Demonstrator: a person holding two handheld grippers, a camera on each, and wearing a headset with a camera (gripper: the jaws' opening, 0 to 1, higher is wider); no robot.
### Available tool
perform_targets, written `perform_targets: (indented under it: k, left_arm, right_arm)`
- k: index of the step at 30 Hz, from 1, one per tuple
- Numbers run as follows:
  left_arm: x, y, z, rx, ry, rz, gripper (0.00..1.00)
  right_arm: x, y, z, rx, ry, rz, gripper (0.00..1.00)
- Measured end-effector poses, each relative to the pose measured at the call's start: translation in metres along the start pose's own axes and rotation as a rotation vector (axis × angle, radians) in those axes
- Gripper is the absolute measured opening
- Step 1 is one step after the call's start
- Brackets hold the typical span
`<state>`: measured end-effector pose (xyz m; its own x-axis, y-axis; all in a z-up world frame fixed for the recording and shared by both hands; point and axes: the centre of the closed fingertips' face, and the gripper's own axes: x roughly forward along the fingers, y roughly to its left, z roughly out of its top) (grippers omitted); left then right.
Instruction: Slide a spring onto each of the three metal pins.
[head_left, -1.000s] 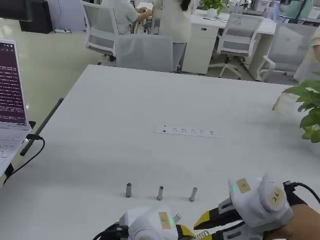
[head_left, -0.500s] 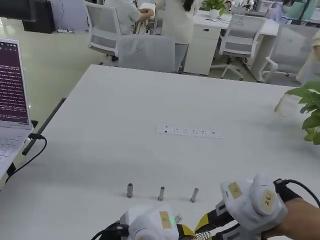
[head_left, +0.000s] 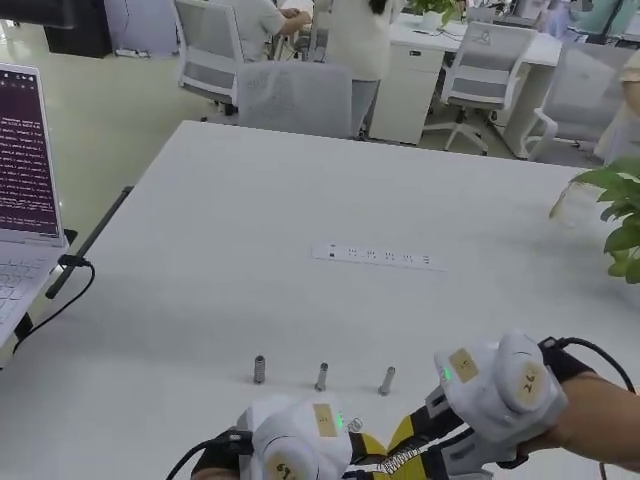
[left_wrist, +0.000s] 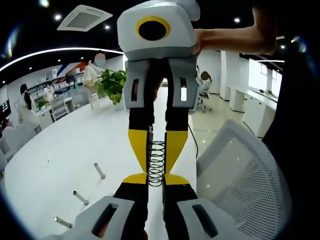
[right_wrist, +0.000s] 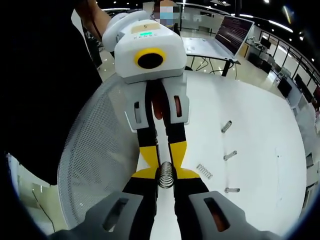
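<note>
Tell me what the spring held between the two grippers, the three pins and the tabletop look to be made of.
Held spring: a thin wire coil, grey with bright glints, so likely bare steel.
Pins: dull grey cylinders with a soft sheen, apparently unpainted metal.
Tabletop: white, smooth and matte, with even colour; probably laminate, though its core cannot be told.

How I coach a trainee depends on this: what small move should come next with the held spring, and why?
Probably ease the left gripper open. The spring lies lengthwise between the fingers of the right gripper, with just its end in the left's tips, and both seem shut on it. Once freed, the right could carry it to a pin that looks bare.
</note>
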<state>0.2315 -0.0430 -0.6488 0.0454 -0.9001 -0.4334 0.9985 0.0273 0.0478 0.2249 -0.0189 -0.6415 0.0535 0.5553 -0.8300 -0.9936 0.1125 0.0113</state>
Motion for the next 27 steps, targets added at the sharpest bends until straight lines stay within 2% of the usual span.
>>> perform_targets:
  k: [6,11,27]
  left_arm:
    - [0.0013,-0.0022,0.0032,0.007,-0.007,-0.011,0.02]
    - [0.0012,-0.0006,0.0033,0.001,-0.011,-0.005,0.02]
    - [0.0002,0.0048,-0.0009,-0.043,-0.022,0.026,0.05]
  right_arm:
    - [-0.0018,0.0019,-0.0024,-0.051,0.051,0.022,0.09]
    - [-0.0016,0.0005,-0.0026,-0.086,0.078,0.015,0.08]
    - [0.001,-0.0058,-0.004,-0.077,0.074,-0.003,0.08]
